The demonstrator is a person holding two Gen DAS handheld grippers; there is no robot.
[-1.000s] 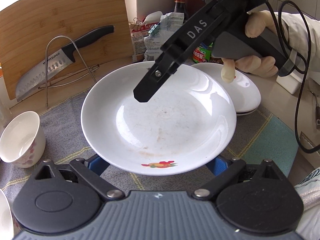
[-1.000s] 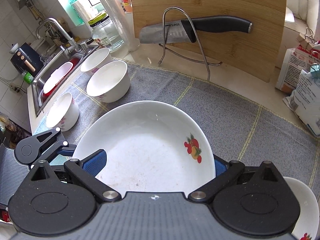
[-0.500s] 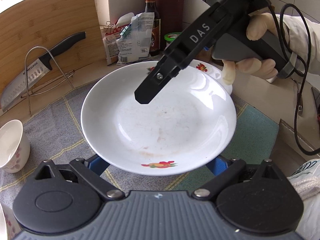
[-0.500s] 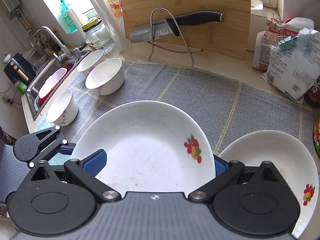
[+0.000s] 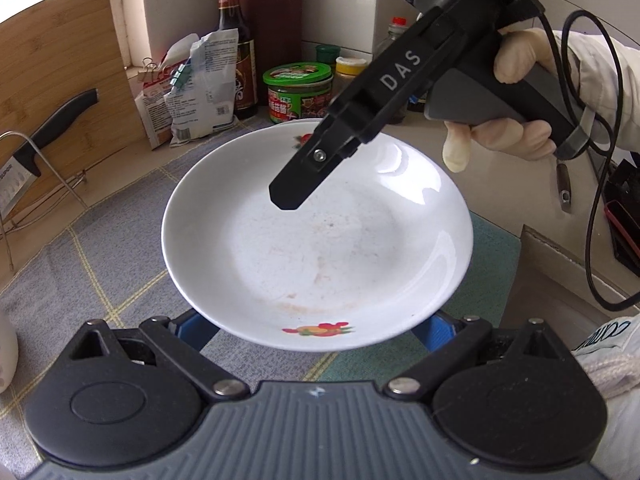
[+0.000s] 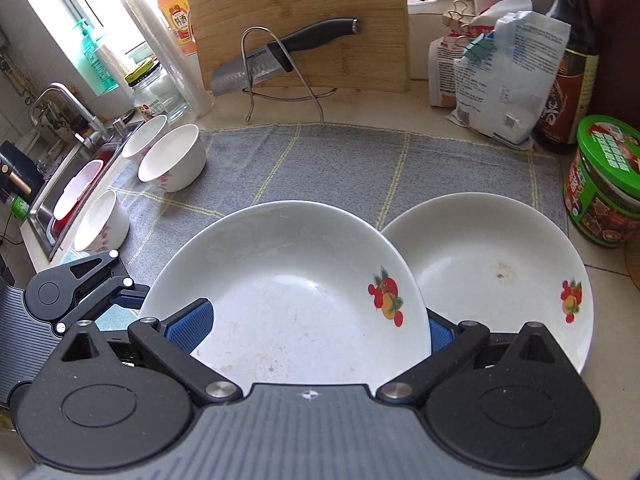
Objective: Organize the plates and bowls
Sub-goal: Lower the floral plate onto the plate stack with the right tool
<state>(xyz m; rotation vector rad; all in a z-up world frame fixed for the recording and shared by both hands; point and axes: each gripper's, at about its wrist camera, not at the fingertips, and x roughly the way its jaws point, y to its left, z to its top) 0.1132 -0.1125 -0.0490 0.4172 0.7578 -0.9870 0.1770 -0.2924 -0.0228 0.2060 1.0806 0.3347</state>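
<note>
Two plates: one white plate (image 6: 288,300) is held up in the air, and a second plate (image 6: 492,276) rests on the counter just beside it.
Left gripper (image 5: 316,330): pinches the near rim, it seems.
Right gripper (image 6: 308,330): blue pads (image 6: 188,324) hug the far rim.
Bowls (image 6: 172,158): sit on the grey mat (image 6: 340,160) near the sink.
Do it well: keep the plate flat, move it right over the second plate, lower slowly, let go with both together.

Left wrist: close above plate (image 5: 316,240), facing the corner beyond it.
Right wrist: close over plate (image 6: 288,292), facing the wall behind it.
Shared: plate.
</note>
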